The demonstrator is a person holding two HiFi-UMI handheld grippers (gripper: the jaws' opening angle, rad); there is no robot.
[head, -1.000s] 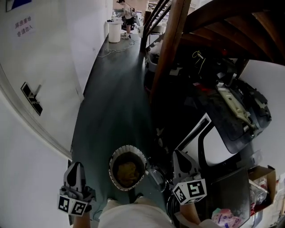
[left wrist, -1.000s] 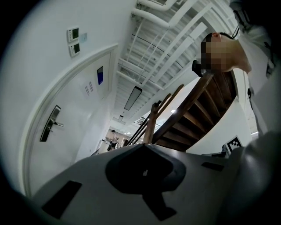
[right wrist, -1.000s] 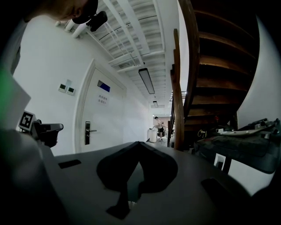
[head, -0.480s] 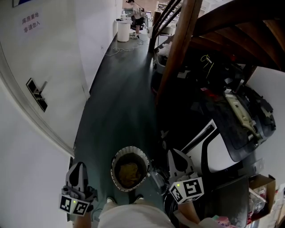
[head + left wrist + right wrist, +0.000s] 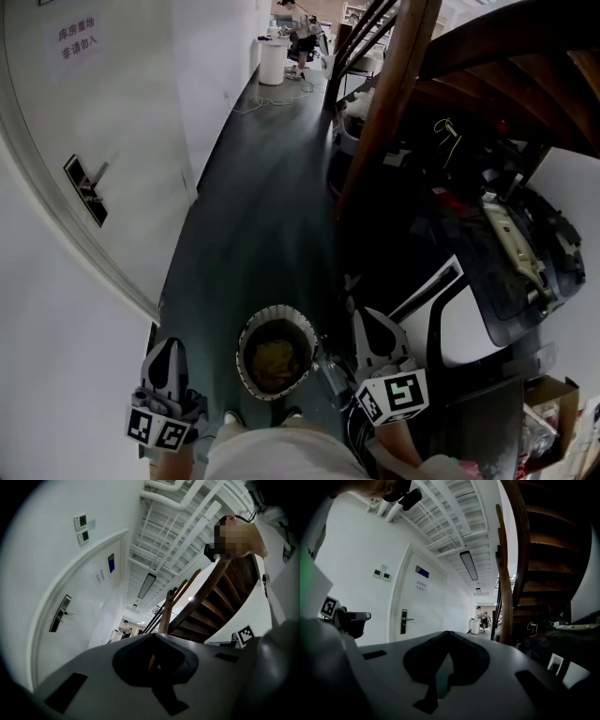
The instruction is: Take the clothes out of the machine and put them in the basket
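Dark floor (image 5: 253, 234), corridor w/ 1 white door (image 5: 84, 141) left, 1 wooden staircase (image 5: 394, 94) right. 1 basket (image 5: 251, 330) on floor, yellowish clothes (image 5: 276, 358) inside. Left gripper (image 5: 166, 343) & right gripper (image 5: 361, 318) flank it, both jaws together, empty.

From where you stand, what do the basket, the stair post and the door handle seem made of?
Basket: probably plastic, white and matte, with a ribbed wall.
Stair post: wood, reddish brown, with a slight sheen along it.
Door handle: likely metal, a pale lever on a dark plate.
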